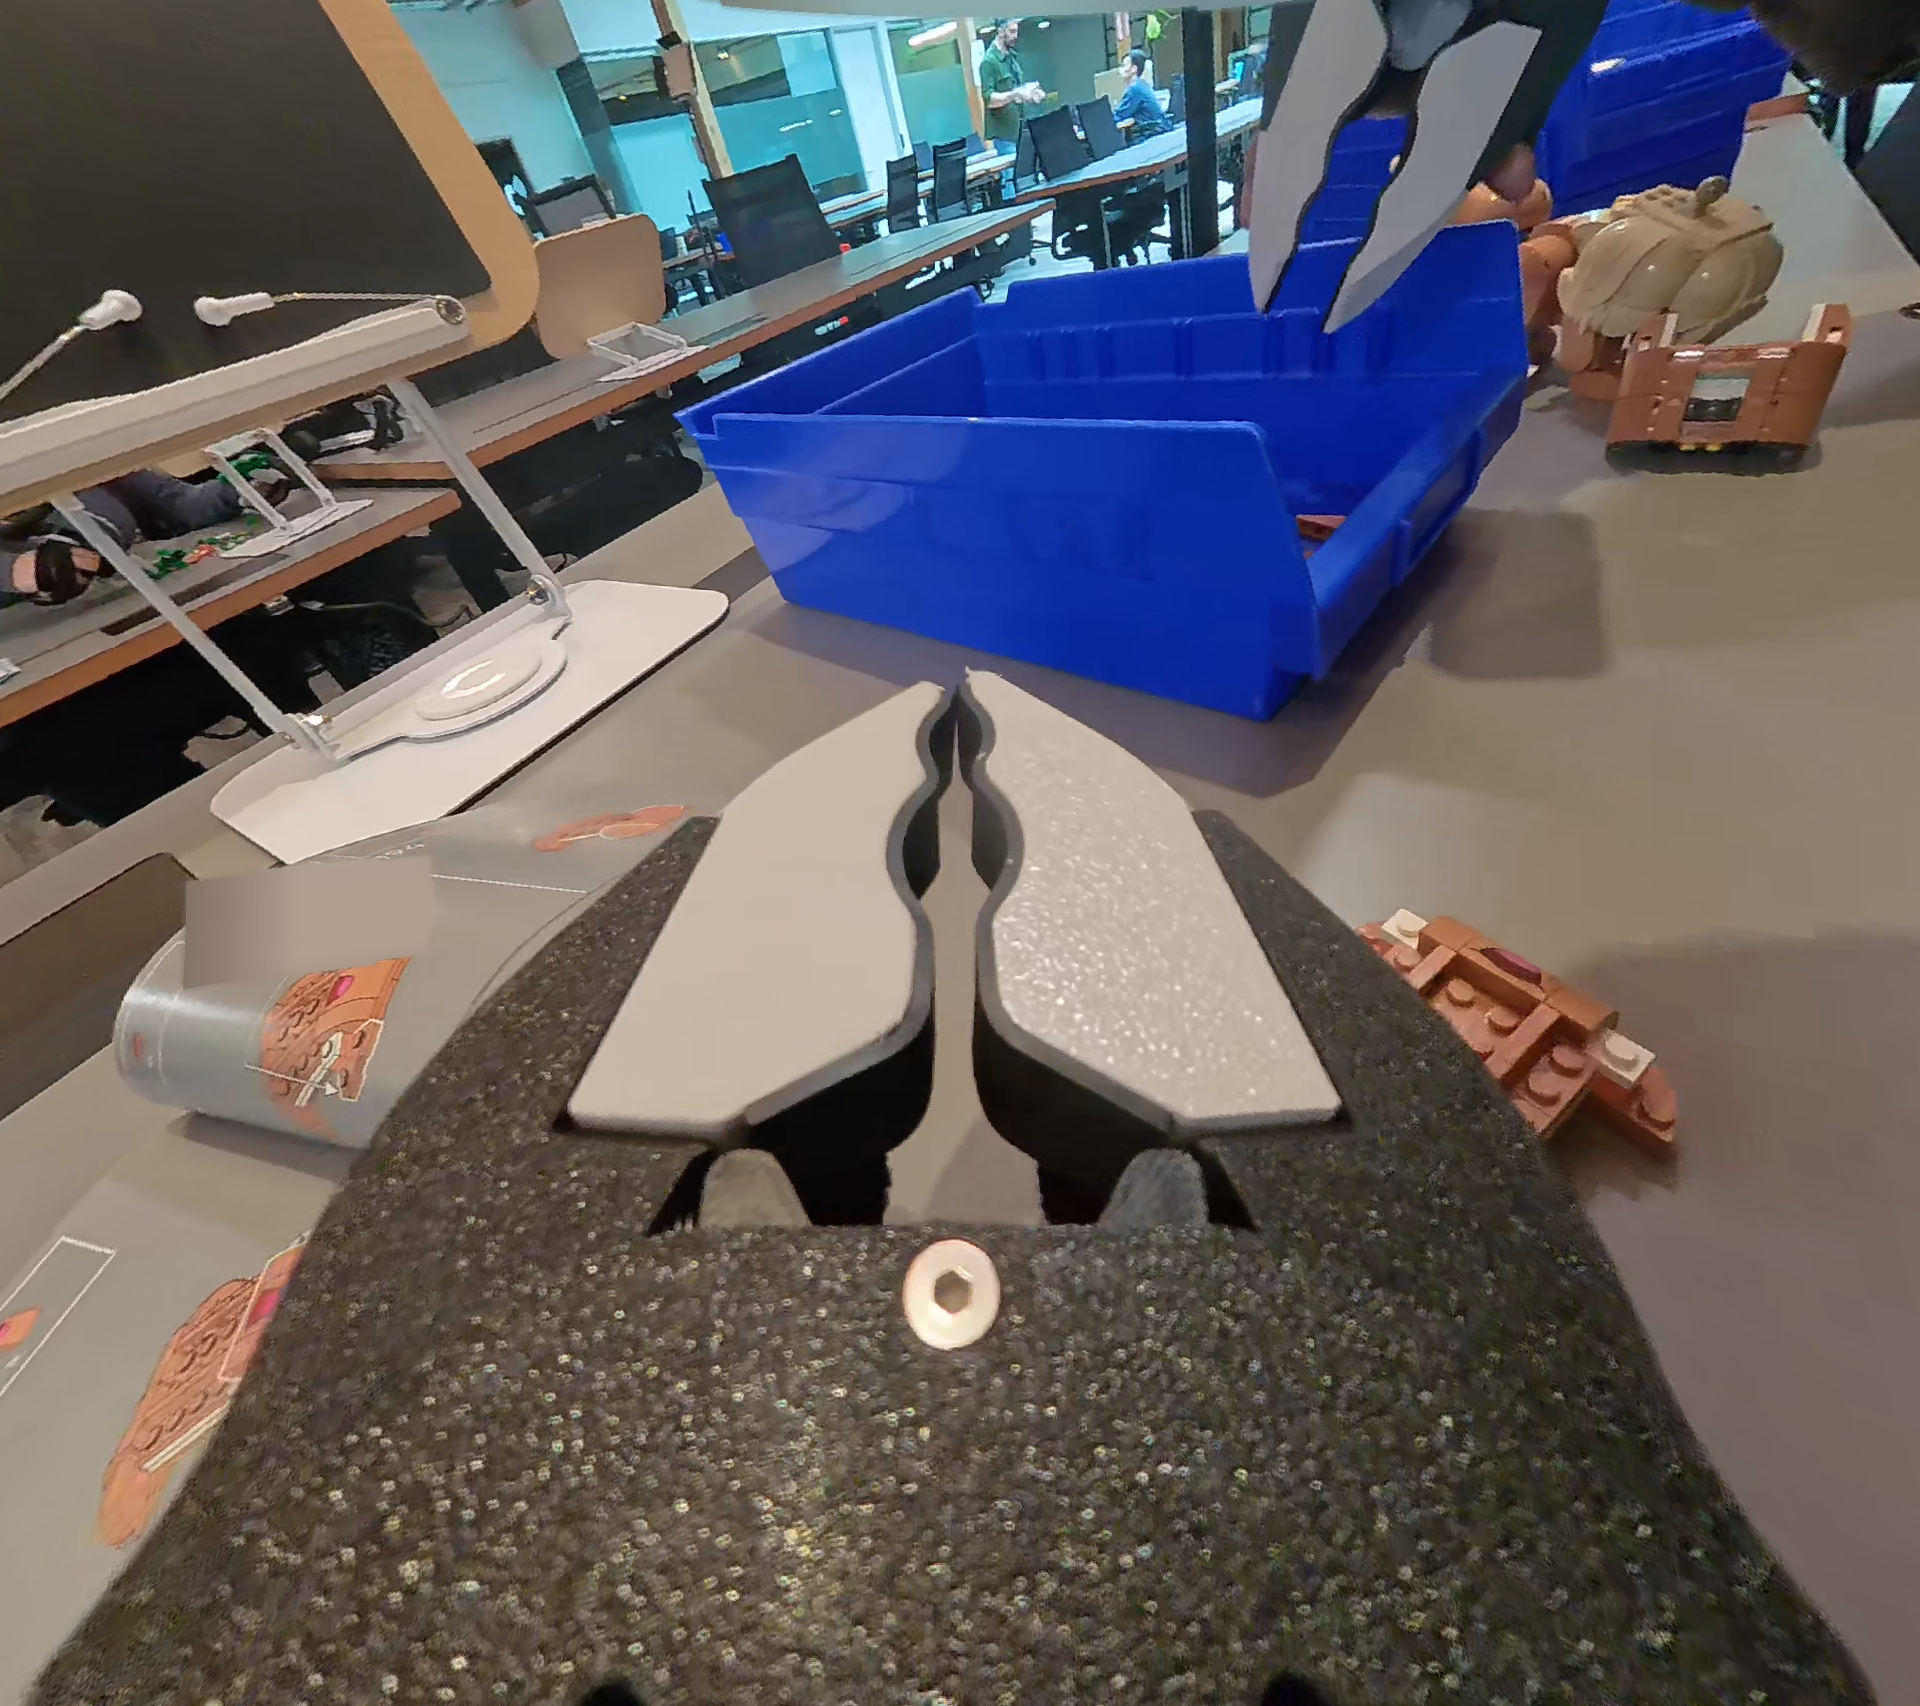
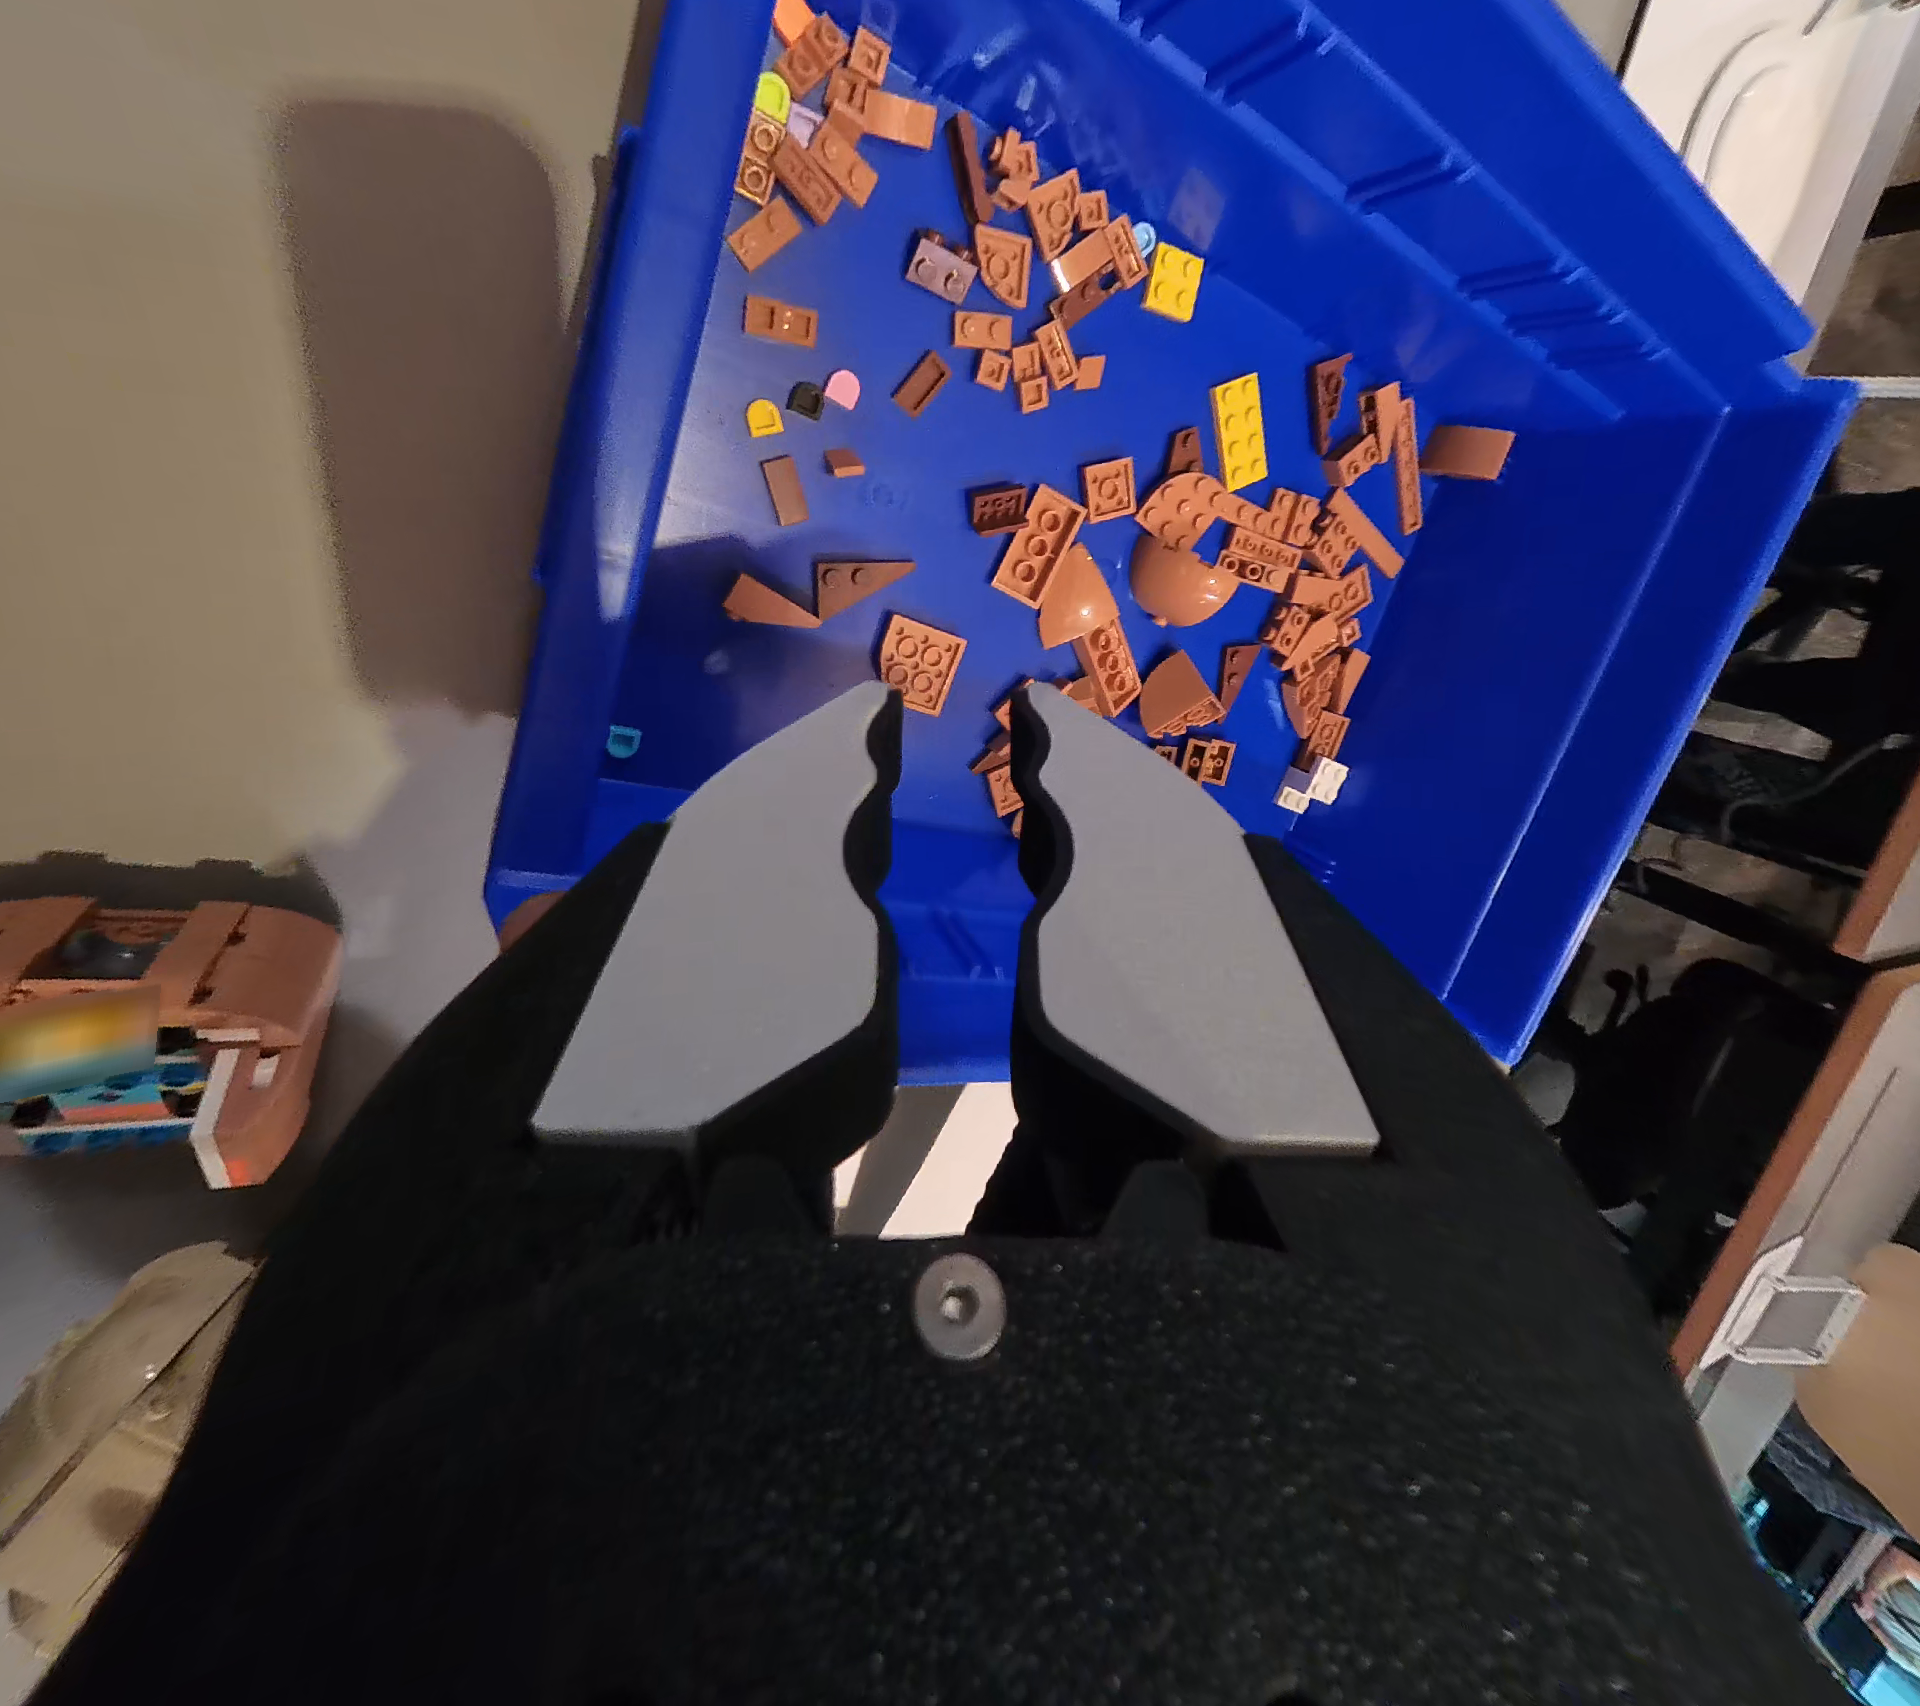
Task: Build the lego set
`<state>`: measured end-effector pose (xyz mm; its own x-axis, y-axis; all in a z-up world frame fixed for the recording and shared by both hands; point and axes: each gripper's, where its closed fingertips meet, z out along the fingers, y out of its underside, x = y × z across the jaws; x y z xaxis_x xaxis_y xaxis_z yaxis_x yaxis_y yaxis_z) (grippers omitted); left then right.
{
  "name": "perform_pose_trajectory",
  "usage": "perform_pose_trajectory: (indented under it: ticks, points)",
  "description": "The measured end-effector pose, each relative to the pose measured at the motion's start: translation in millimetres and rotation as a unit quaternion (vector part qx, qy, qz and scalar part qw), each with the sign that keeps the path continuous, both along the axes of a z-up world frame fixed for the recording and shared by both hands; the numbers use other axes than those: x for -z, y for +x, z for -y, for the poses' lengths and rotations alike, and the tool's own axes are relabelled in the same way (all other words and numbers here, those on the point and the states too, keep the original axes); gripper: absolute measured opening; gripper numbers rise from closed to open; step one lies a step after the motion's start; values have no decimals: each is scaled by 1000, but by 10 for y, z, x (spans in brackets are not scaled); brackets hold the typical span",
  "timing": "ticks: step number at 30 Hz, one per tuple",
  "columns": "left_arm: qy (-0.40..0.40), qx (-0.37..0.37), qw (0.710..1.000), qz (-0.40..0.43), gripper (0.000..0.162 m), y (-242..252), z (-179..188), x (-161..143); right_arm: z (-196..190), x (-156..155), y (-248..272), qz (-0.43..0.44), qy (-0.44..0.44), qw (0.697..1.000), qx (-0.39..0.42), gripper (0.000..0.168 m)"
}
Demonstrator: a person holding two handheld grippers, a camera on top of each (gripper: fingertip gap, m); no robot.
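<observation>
My left gripper (image 1: 958,688) is shut with nothing between its pads, held above the grey table in front of the blue bin (image 1: 1039,534). A small brown lego assembly (image 1: 1527,1022) lies on the table to its right. My right gripper (image 2: 954,700) is open and empty, pointing down into the blue bin (image 2: 1621,721) over loose brown pieces. It also shows in the left wrist view (image 1: 1299,311), above the bin's far side. A brown square plate (image 2: 923,661) lies just beyond its left fingertip. Several brown, yellow and small coloured lego pieces (image 2: 1236,534) cover the bin floor.
An instruction booklet (image 1: 260,1033) lies at the left of the table, beside a white tablet stand (image 1: 468,700). A brown lego vehicle body (image 1: 1725,389) and a tan domed build (image 1: 1662,264) stand right of the bin. A second blue bin (image 1: 1662,98) stands behind. From my right tips it is roughly 8 centimeters to the brown square plate (image 2: 923,661); from my left, 25 centimeters.
</observation>
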<state>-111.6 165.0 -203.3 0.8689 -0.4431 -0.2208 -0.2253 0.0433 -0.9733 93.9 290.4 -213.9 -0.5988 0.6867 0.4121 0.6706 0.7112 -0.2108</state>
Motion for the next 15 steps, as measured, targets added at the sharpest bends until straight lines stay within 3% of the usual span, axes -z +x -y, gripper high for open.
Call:
perform_pose_trajectory:
  ticks: [6, 10, 15]
  points:
    - [-2, 4, 1000, -18, 0, 41, -11, 39, -53, 30, -23, -6, 6, 1000, -4, 18]
    - [1, -2, 1000, -15, 0, 27, -23, 29, -281, 79, -61, 25, 51, 998, -9, 18]
    - [6, -7, 1000, -9, 0, 6, -6, 4, -478, 239, -183, 90, 42, 992, -79, 21]
